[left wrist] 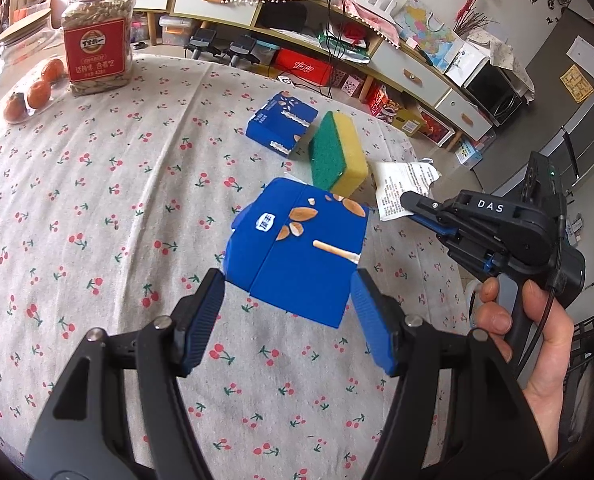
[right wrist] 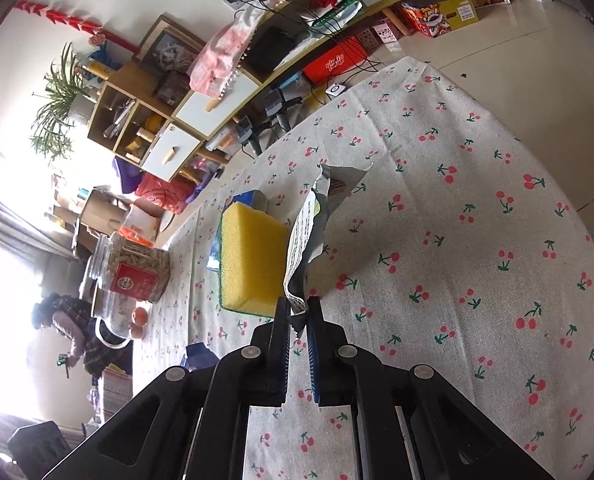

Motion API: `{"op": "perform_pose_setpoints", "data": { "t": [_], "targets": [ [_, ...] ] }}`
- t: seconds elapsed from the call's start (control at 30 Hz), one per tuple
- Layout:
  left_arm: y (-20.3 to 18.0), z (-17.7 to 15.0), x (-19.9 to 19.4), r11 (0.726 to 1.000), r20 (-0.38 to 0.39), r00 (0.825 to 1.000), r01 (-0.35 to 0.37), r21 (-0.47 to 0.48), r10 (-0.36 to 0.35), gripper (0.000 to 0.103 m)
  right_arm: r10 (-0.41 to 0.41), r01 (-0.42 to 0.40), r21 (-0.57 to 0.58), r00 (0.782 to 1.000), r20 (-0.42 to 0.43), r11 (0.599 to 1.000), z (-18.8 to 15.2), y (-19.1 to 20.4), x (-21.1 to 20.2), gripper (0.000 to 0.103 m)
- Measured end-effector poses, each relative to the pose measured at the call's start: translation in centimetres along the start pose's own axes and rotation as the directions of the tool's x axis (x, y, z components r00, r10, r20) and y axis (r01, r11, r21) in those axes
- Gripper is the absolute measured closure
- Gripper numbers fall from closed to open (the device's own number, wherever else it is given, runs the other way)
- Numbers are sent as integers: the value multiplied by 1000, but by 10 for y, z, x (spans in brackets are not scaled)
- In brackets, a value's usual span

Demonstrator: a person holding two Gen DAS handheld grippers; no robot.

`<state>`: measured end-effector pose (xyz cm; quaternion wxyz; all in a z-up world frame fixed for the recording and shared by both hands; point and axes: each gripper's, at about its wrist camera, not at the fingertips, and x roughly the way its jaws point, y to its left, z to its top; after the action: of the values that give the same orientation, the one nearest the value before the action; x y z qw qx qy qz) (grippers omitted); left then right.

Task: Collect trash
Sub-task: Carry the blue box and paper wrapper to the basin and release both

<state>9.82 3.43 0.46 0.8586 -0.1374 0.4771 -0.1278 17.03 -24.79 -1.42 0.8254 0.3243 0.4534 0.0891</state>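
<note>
Left wrist view shows the left hand-held gripper about half open, with its two blue pads on either side of the near corner of a flattened blue carton. The pads sit just beside the carton, and I cannot tell if they press on it, so it does not look held yet. I think the gripper waits there because the carton is trash to pick up next.

Over on the right, a hand holds the right hand-held gripper. Its jaws are pinched tight on the edge of a torn paper wrapper. In the right wrist view the right hand-held gripper has the wrapper standing up from between its pads, lifted off the cloth. I think it is held by the thin edge so it can be carried away.

A yellow and green sponge sits just beside the wrapper and touches the far edge of the flat carton. It could get bumped when either one moves. A second blue carton lies behind the sponge. Far off on the cherry tablecloth of the tabletop stand a jar of seeds and a glass jar with oranges, well out of the way
</note>
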Motion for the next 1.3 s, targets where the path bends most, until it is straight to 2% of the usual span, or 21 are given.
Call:
{"op": "perform_pose_setpoints", "data": {
  "t": [0.3,0.4,0.6,0.73,0.97,1.03,1.1,1.2,1.3],
  "targets": [
    [-8,-4,-7,1000,5,1000,22,14,-22,37,4,-4,-4,1000,20,1000,0,1,-27,95],
    [-13,-7,-10,999,9,1000,30,23,-30,37,-22,23,-17,1000,14,1000,-1,-1,-35,95],
    [-39,-23,-8,995,-9,998,63,81,-62,37,-43,44,-24,999,31,999,-6,-8,-59,95],
    [-50,-27,-8,992,-13,996,92,89,-91,37,-36,37,-25,998,49,999,-9,-13,-84,95],
    [-76,-36,-6,984,-31,989,145,105,-143,37,-70,76,-66,994,89,995,-8,-30,-145,95],
    [-87,-39,-4,981,-36,988,156,115,-153,37,-119,137,-134,984,134,981,-6,-30,-170,94],
    [-97,-42,-2,978,-43,985,170,123,-166,37,-171,214,-193,961,217,958,-5,-28,-196,94],
    [-113,-46,2,972,-54,982,187,140,-181,37,-175,233,-203,947,269,951,-1,-38,-225,94],
    [-131,-50,7,967,-64,980,195,161,-187,37,-262,323,-180,919,296,929,2,-56,-240,94]
  ]
}}
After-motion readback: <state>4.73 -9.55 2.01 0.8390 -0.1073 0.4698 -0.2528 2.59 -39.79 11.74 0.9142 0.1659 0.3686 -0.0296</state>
